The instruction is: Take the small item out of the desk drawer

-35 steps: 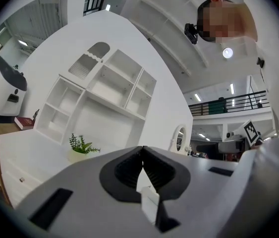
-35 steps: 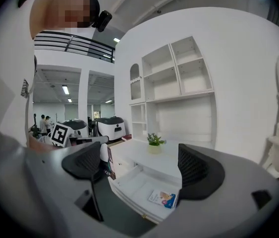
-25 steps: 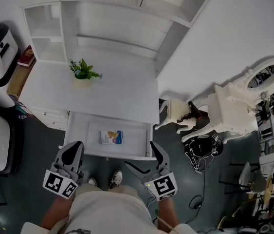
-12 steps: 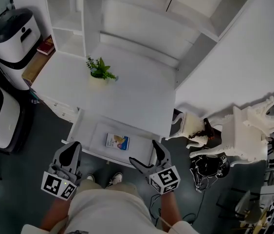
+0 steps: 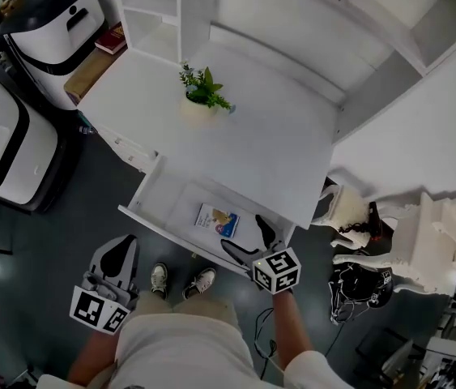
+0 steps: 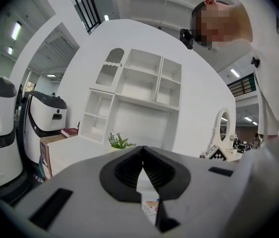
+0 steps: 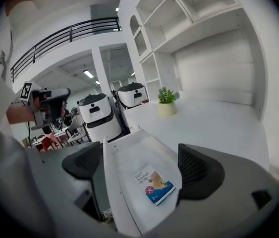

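Note:
A small flat box [image 5: 217, 220] with blue and white print lies in the pulled-out white desk drawer [image 5: 156, 191]. The same box [image 7: 154, 184] shows between my right gripper's jaws in the right gripper view. My right gripper [image 5: 248, 242] is open and hovers at the drawer's front right corner, just beside the box, with one jaw over the front edge. My left gripper [image 5: 115, 259] is shut, empty, and held low to the left, in front of the drawer and apart from it. In the left gripper view the left gripper [image 6: 142, 158] has its jaws pressed together.
A small potted plant [image 5: 202, 89] stands on the white desk top [image 5: 268, 152], with shelves behind. Two white and black machines [image 5: 7, 144] stand on the left. A white ornate chair [image 5: 426, 241] and cables lie to the right. My shoes [image 5: 181, 281] are under the drawer front.
The head view has swung, so the desk sits more diagonally. My right gripper has moved forward and up to the drawer's front right corner. The left gripper has stayed put.

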Tool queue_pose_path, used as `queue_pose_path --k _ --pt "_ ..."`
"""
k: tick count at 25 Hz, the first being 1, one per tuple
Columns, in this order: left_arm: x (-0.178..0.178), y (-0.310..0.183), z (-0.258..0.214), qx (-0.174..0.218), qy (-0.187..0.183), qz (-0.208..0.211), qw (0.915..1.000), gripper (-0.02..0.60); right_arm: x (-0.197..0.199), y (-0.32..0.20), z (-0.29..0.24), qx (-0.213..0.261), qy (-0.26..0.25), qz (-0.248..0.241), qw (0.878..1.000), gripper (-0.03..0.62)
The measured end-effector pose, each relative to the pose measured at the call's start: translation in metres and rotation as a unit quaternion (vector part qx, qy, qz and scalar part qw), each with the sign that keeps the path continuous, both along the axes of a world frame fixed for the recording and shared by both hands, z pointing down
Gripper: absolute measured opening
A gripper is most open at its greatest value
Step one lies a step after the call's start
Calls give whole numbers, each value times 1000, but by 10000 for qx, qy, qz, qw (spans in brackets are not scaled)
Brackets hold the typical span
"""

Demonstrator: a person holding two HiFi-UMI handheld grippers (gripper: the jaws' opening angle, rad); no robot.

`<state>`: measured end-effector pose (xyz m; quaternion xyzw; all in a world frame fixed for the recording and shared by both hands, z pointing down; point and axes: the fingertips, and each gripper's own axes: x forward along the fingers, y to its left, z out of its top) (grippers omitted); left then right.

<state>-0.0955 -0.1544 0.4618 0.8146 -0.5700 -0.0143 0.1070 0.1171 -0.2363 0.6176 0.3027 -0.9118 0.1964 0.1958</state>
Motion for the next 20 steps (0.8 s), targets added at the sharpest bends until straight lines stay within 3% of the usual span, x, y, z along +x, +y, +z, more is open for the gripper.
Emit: queue_pose_path --k 10,20 --pt "-18 23 11 -258 -134 -547 9981 17 -33 -21 110 -348 1182 -971 9876 502" --pt "-40 46 12 -406 -279 -881 9949 17 -53 -14 200 -434 2499 -2132 9435 503"
